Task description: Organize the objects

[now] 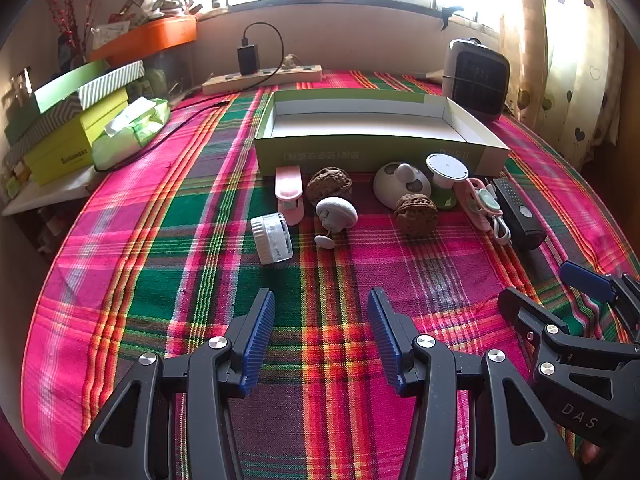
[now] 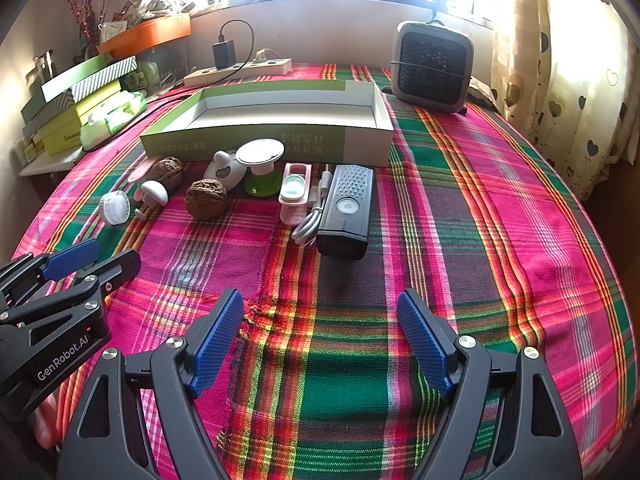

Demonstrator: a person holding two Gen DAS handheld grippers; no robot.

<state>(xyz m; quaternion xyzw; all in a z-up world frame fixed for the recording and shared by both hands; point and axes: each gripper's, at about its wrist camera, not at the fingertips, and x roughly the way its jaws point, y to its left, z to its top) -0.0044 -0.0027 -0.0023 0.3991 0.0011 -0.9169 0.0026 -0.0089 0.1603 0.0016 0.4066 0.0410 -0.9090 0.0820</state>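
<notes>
An open green-and-white box [image 1: 376,152] [image 2: 256,142] lies on the plaid cloth. In front of it lies a row of small objects: a pink clip [image 1: 289,190], two walnuts [image 1: 329,184] [image 1: 416,214], a white mushroom-shaped piece [image 1: 335,212], a white jar [image 1: 272,238], a white dome [image 1: 396,184], a green-based disc [image 1: 446,168], a pink case with a cable [image 1: 482,204] and a black device [image 1: 520,214] [image 2: 346,212]. My left gripper [image 1: 322,304] is open and empty, short of the row. My right gripper [image 2: 320,304] is open and empty, short of the black device.
A power strip with a charger [image 1: 262,76] and a small heater [image 1: 476,78] stand behind the box. Stacked boxes [image 1: 68,128] and a tissue pack [image 1: 130,130] sit at the left. Curtains hang at the right. Each gripper shows at the edge of the other's view.
</notes>
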